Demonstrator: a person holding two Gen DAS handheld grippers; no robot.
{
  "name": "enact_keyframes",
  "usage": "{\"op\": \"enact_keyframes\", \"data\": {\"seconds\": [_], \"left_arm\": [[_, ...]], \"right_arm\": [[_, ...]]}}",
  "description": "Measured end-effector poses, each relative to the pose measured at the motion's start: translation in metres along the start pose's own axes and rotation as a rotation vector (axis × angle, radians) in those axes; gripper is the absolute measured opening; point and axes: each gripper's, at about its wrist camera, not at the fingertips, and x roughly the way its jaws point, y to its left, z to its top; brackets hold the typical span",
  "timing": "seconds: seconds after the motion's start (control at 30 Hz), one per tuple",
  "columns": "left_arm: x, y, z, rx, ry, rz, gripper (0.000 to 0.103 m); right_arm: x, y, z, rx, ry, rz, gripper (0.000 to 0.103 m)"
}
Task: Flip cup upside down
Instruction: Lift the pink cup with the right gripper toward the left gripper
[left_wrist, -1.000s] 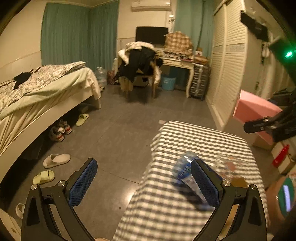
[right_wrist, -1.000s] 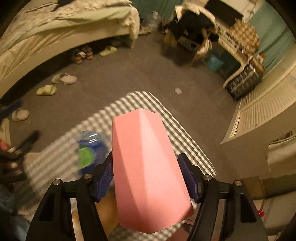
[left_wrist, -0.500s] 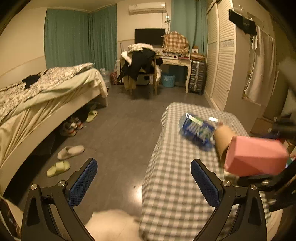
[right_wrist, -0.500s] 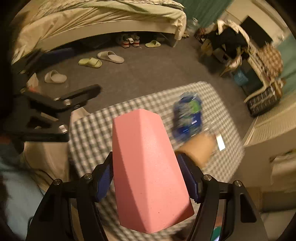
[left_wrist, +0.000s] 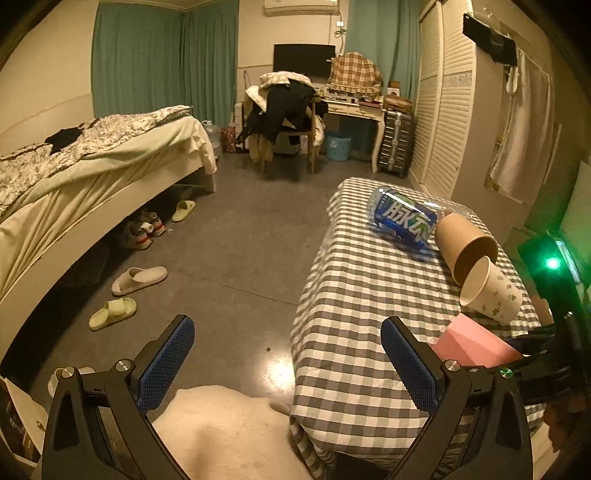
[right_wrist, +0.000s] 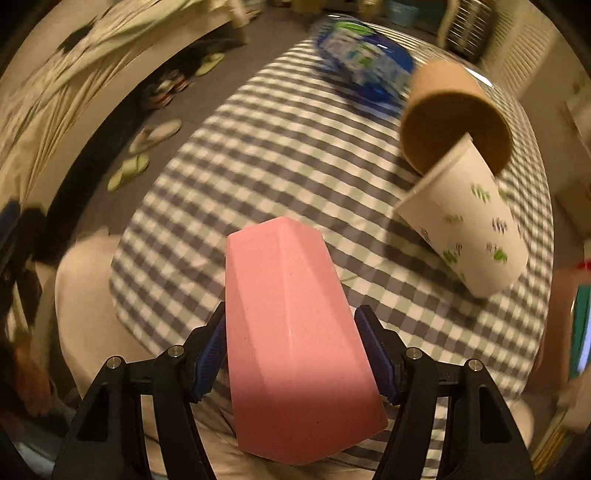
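Note:
My right gripper (right_wrist: 291, 354) is shut on a pink faceted cup (right_wrist: 295, 332), holding it by its sides with the narrow closed base pointing away over the checked table (right_wrist: 258, 166). The pink cup also shows in the left wrist view (left_wrist: 472, 347), low over the table's near right part. My left gripper (left_wrist: 288, 365) is open and empty, over the table's near left edge and the floor.
On the table lie a blue-labelled bottle (left_wrist: 402, 219), a brown paper cup (left_wrist: 465, 247) and a white patterned paper cup (left_wrist: 491, 291), both on their sides. A bed (left_wrist: 92, 177), slippers (left_wrist: 138, 278) and a wardrobe (left_wrist: 443, 110) surround the table.
The right gripper has swung the pink cup down toward the near part of the table. The left gripper view has drawn back and settled; its jaws stay open.

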Motion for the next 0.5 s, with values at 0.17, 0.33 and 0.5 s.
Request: {"op": "enact_keyframes", "data": {"seconds": [0.17, 0.33, 0.5], "left_arm": [[0.007, -0.002, -0.005, 0.004, 0.018, -0.005, 0.103], [0.010, -0.005, -0.005, 0.005, 0.033, 0.016, 0.103], [0.012, -0.017, -0.001, 0.012, 0.059, 0.025, 0.103]], "right_arm": [[0.002, -0.014, 0.002, 0.102, -0.043, 0.015, 0.066], [0.001, -0.019, 0.003, 0.117, -0.066, -0.001, 0.071], [-0.037, -0.015, -0.009, 0.055, -0.215, -0.027, 0.088]]}}
